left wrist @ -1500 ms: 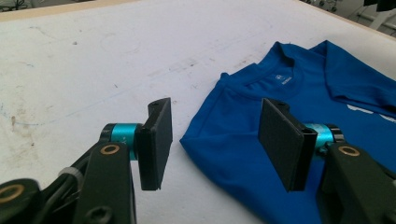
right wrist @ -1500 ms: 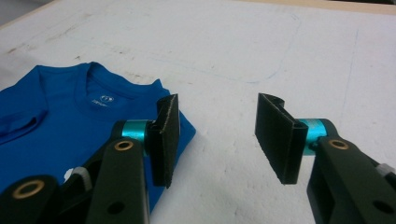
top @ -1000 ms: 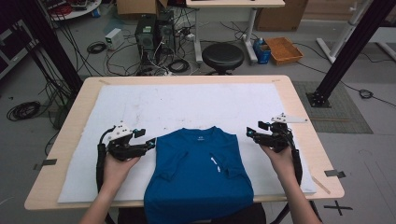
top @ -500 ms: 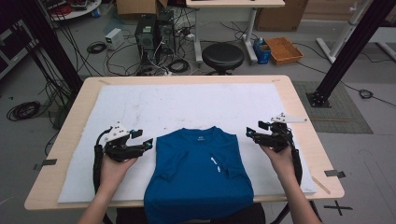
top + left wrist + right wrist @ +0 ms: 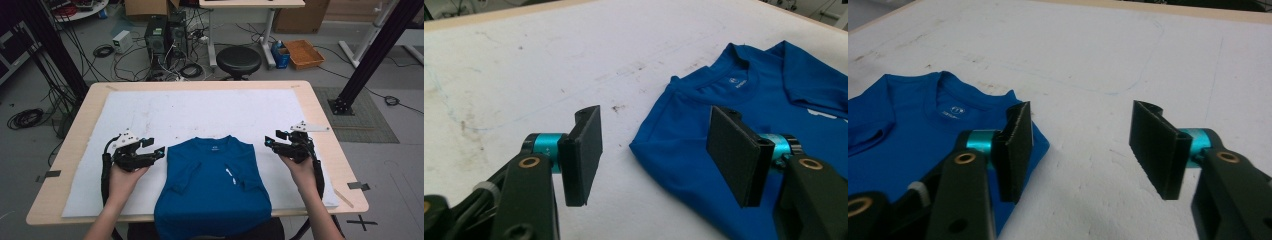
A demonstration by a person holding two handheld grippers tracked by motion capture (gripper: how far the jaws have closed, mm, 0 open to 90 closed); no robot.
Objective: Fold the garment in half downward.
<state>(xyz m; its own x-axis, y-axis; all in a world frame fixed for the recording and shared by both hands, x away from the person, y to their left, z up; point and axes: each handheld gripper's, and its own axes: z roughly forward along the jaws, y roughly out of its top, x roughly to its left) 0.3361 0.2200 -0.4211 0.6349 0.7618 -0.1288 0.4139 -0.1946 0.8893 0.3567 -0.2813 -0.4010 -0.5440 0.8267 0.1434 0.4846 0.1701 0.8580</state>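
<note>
A blue T-shirt (image 5: 215,185) lies flat on the white mat (image 5: 200,110), sleeves folded inward, its hem hanging over the near table edge. My left gripper (image 5: 156,147) hovers just left of the shirt's shoulder, jaws open; in the left gripper view the left gripper (image 5: 654,150) frames the corner of the T-shirt (image 5: 774,100) without touching it. My right gripper (image 5: 272,139) is just right of the other shoulder. Its jaws have just been closing a little and still stand open, and the right gripper (image 5: 1080,145) has only bare mat between its pads, the T-shirt (image 5: 898,115) beside its left jaw.
The mat covers most of the wooden table (image 5: 200,85). Beyond the far edge, on the floor, are a black stool (image 5: 238,59), a computer tower (image 5: 162,37), cables and an orange box (image 5: 304,52). Black frame posts (image 5: 372,55) rise at both sides.
</note>
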